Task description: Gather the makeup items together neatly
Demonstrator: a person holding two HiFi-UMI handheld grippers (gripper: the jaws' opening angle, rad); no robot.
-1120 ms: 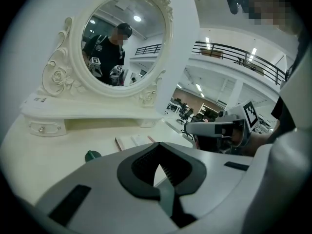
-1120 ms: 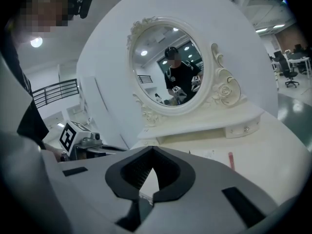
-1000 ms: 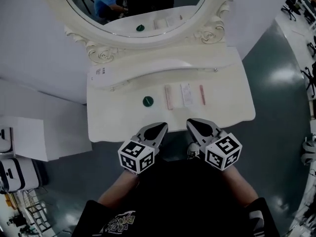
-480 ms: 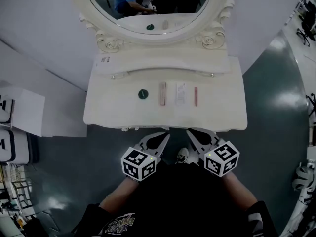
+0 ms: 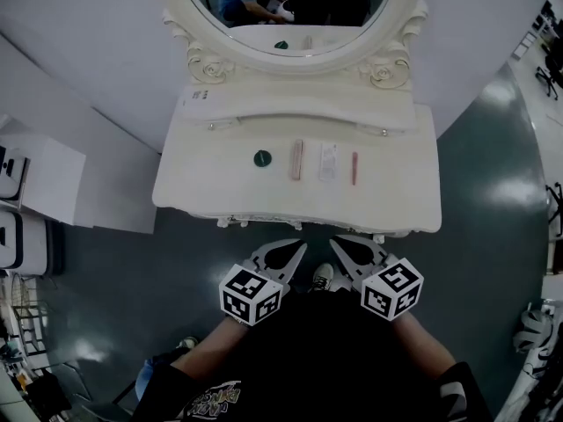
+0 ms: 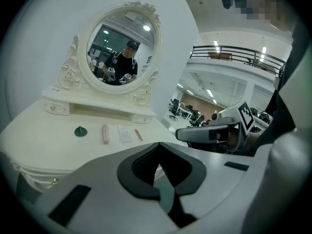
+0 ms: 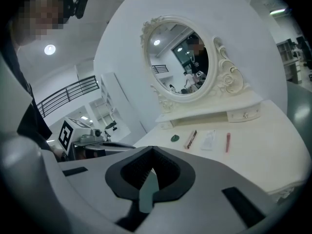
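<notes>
On the white dressing table (image 5: 202, 192), under the round mirror (image 5: 290, 7), four small makeup things lie in a short row. From left to right there is a green round piece (image 5: 262, 158), a pink box (image 5: 297, 160), a flat white packet (image 5: 327, 161) and a thin red stick (image 5: 354, 168). The last three lie side by side with little gaps. The green piece sits a bit further off.

The left gripper (image 5: 297, 250) and the right gripper (image 5: 339, 246) hang in front of the table, over the floor and close to the person's body. Both have their jaws pressed together, and neither one holds anything.

This row could be the neat finish, or it could be waiting to be pushed closer. I can't tell which.

If a gripper does go in, a few things could go wrong. Jaws that are shut can only shove, so one poke could knock the row crooked. I think the red stick would roll away at a small bump. The packet is so flat that the jaws might slip off it. Anything dragged toward the front edge could drop to the floor.
</notes>
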